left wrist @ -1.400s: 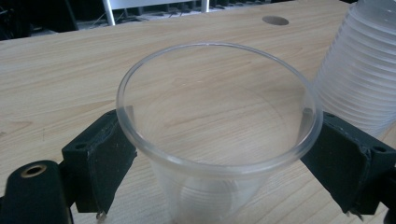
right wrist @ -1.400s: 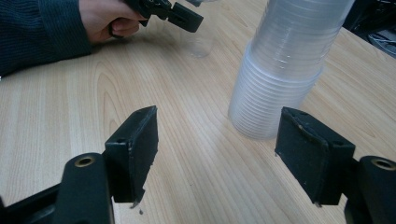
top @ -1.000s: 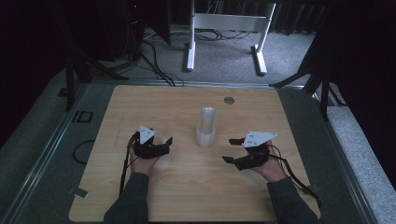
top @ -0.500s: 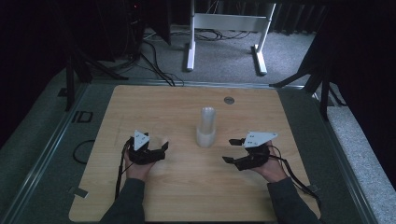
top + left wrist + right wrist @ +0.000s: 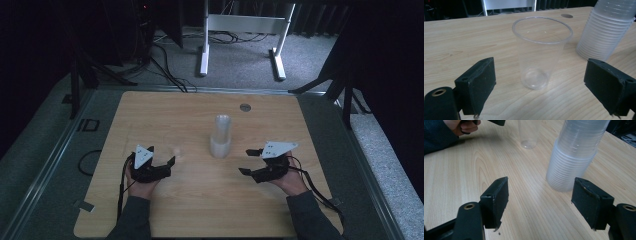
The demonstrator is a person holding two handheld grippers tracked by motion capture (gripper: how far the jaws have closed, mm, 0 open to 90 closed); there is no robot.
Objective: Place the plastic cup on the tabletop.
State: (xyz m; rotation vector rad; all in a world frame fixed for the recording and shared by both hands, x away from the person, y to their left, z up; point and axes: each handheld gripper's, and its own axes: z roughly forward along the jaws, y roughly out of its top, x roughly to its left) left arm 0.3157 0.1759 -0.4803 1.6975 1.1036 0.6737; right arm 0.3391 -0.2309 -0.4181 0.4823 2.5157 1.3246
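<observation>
A single clear plastic cup point(image 5: 541, 52) stands upright on the wooden table point(image 5: 200, 200), a little in front of my left gripper point(image 5: 541, 75). That gripper's jaws are wide open and touch nothing. In the high view the cup point(image 5: 176, 151) is faint, just right of the left gripper point(image 5: 169, 166). A tall stack of clear cups point(image 5: 220, 136) stands mid-table, also seen to the right in the left gripper view point(image 5: 606, 27). My right gripper point(image 5: 245, 162) rests right of the stack, open and empty. Its own view has the stack point(image 5: 576, 155) beyond the gripper point(image 5: 540, 195), and the single cup point(image 5: 529, 133) farther off.
A round metal grommet point(image 5: 245, 107) sits in the table near the far edge. A white frame point(image 5: 240, 30) stands on the floor behind the table, with cables around it. The person's left hand point(image 5: 461, 126) appears at the top left of the right gripper view.
My left gripper has drawn back to the left and toward the person, away from the single cup, which stays standing. The right gripper has not moved.
</observation>
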